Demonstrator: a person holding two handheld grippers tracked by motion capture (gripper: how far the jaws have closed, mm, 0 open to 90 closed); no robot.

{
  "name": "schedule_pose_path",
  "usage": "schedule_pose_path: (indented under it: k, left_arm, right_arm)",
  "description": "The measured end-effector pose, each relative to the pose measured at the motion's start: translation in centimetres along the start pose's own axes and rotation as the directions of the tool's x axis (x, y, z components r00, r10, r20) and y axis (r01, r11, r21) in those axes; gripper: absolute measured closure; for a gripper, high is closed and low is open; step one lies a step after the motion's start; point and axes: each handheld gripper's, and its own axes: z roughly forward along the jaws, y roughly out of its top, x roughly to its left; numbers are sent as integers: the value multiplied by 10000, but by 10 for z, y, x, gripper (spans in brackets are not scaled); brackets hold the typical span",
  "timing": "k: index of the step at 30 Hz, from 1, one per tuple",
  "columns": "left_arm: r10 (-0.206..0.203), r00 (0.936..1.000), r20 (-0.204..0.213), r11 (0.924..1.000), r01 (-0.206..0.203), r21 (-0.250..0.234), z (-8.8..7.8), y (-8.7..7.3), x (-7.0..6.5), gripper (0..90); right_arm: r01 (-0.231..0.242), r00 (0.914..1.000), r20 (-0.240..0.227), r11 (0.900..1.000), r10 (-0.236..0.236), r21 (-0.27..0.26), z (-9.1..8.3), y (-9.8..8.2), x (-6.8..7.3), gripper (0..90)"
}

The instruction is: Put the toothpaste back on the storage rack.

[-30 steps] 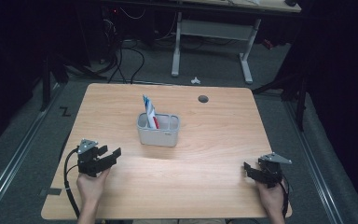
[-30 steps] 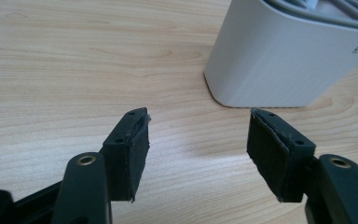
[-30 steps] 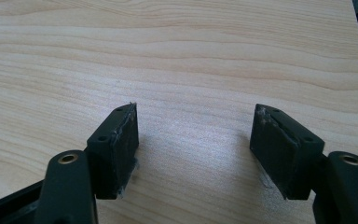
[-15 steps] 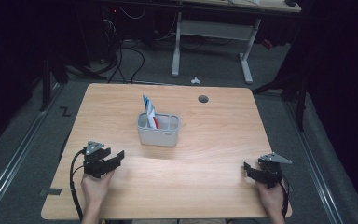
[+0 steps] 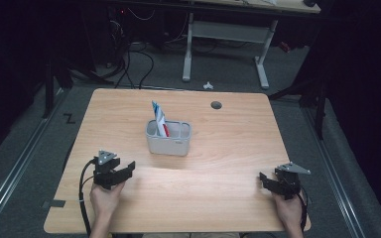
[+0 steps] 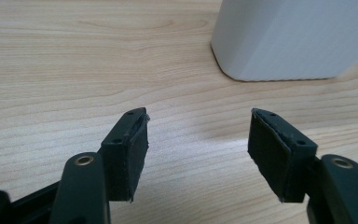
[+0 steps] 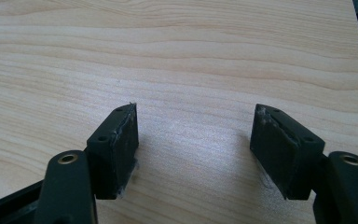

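Near the lower left of the high view, the left tool [image 5: 124, 171] rests on the wooden counter [image 5: 228, 148], its jaws spread with nothing between them. It points up and to the right at the grey holder [image 5: 168, 140] in the middle of the frame, near but apart. A blue-and-white packet [image 5: 158, 115] stands in the holder's left compartment. The right tool [image 5: 265, 179], lower right, is likewise spread and empty.

Each bare-armed hand carries a black gripper, the left gripper [image 5: 124, 170] and right gripper [image 5: 266, 179] alike: two blocky jaws with flat worn pads, small screw holes, brass-ringed pivots, a grey three-cornered plate on top, and a black cable [image 5: 82, 198] trailing behind.
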Motion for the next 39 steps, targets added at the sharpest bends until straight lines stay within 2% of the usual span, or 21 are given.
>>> schedule_pose_path:
  k: [4, 5, 17, 22, 27, 39]
  left_arm:
    - [42, 9999, -140, 9999, -41, 100, 5, -3, -2, 384]
    - [133, 9995, -288, 9998, -129, 159, 8, -4, -3, 384]
    - [642, 9956, -678, 9971, -612, 458, 19, -6, -9, 384]
    - [703, 9945, -774, 9963, -662, 541, 23, -7, -10, 384]
    - [987, 9908, -926, 9934, -927, 676, 27, -8, -12, 384]
    - [1083, 9892, -990, 9920, -1010, 764, 31, -9, -12, 384]
  right_arm:
    - [-15, 10000, -4, 10000, 15, 0, 0, 0, 0, 324]
    - [-34, 10000, -3, 10000, 34, 7, 0, 0, 0, 324]
    - [-10, 10000, -1, 10000, 10, 24, 0, 0, 0, 324]
    - [-2, 10000, -4, 10000, 2, 1, 0, 0, 0, 324]
    - [8, 10000, 0, 10000, -8, 6, 0, 0, 0, 323]
    - [3, 10000, -2, 10000, -3, 3, 0, 0, 0, 324]
